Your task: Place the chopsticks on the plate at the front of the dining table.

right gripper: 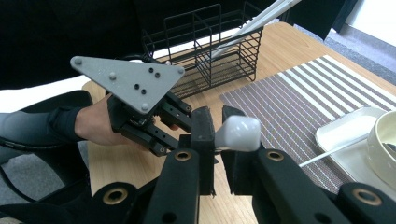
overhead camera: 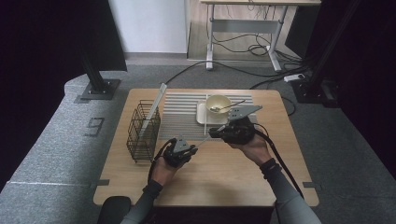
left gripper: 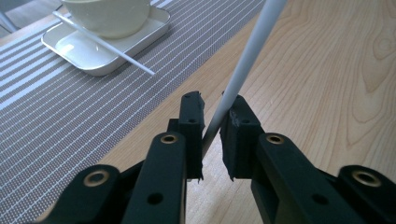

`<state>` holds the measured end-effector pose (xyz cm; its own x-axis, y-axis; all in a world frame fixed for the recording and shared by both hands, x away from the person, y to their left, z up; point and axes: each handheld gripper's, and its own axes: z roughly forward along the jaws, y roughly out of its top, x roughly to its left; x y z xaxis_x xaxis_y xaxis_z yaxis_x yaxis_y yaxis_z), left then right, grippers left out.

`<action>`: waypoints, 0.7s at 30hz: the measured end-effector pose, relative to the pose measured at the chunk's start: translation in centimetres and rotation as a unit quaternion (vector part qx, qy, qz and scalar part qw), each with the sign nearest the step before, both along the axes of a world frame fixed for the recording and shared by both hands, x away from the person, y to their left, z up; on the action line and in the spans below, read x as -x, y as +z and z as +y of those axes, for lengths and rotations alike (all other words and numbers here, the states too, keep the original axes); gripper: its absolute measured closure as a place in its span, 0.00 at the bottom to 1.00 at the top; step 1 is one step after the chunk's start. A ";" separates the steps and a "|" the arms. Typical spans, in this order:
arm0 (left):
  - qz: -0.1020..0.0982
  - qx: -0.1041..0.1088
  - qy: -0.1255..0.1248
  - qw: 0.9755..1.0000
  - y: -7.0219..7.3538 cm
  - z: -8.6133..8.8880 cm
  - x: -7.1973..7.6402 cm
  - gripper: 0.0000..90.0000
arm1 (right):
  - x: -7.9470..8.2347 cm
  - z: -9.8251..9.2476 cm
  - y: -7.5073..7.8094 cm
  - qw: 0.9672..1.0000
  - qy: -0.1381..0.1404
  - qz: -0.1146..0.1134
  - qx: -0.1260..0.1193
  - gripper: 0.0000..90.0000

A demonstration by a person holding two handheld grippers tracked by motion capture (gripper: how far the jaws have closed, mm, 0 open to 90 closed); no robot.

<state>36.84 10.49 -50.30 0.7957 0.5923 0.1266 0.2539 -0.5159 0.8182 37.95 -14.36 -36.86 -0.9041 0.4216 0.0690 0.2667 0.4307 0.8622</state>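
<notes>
- The white chopstick (left gripper: 243, 70) hangs just above the bare wood between your two hands, near the striped mat (left gripper: 70, 116); both ends are held.
- Your right gripper (right gripper: 219, 135) is clamped on its thick end.
- Your left gripper (left gripper: 212, 126) has its pads (left gripper: 236, 128) closed in on the thin end, seemingly touching it.
- This looks like a hand-over, left taking it.
- Next: confirm the left grip, loosen the right, then carry it to the wire basket (overhead camera: 142, 130) or the tray (overhead camera: 205, 116) where the second chopstick (left gripper: 102, 44) lies beside the bowl (overhead camera: 218, 103).

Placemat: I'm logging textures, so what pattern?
Grey with thin white stripes, clearest in the left gripper view.
</notes>
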 end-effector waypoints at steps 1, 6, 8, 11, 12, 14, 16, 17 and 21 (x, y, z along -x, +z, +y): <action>-0.004 -0.003 -0.003 1.000 0.0 -0.1 0.1 0.89 | -0.1 -0.1 0.0 1.000 0.000 0.002 -0.002 0.92; -0.011 -0.012 -0.020 1.000 0.1 -0.4 0.4 0.92 | -0.7 -0.5 0.2 1.000 -0.007 0.009 -0.010 0.89; -0.013 -0.014 -0.029 0.999 0.0 -0.6 0.6 0.93 | -1.2 -0.7 0.1 1.000 -0.017 0.010 -0.010 0.86; -0.012 -0.013 -0.039 0.999 0.0 -0.7 0.9 0.95 | -1.9 -0.9 -0.1 0.999 -0.038 0.007 -0.004 0.81; -0.009 -0.009 -0.039 0.999 0.0 -0.7 0.9 0.95 | -2.1 -1.0 -0.2 0.999 -0.042 0.009 -0.007 0.80; -0.004 -0.006 -0.038 0.999 0.0 -0.7 0.9 0.95 | -2.4 -1.2 -0.4 0.999 -0.050 0.009 -0.008 0.78; 0.002 -0.007 -0.037 0.999 0.0 -0.7 0.9 0.95 | -2.6 -1.2 -0.5 0.998 -0.056 0.008 -0.004 0.76; 0.007 -0.007 -0.034 0.999 0.0 -0.7 0.8 0.95 | -2.6 -1.1 -0.6 0.998 -0.060 0.003 0.000 0.74; 0.025 -0.003 -0.026 0.999 -0.1 -0.5 0.7 0.95 | -2.6 -0.8 -0.8 0.995 -0.091 -0.022 0.021 0.54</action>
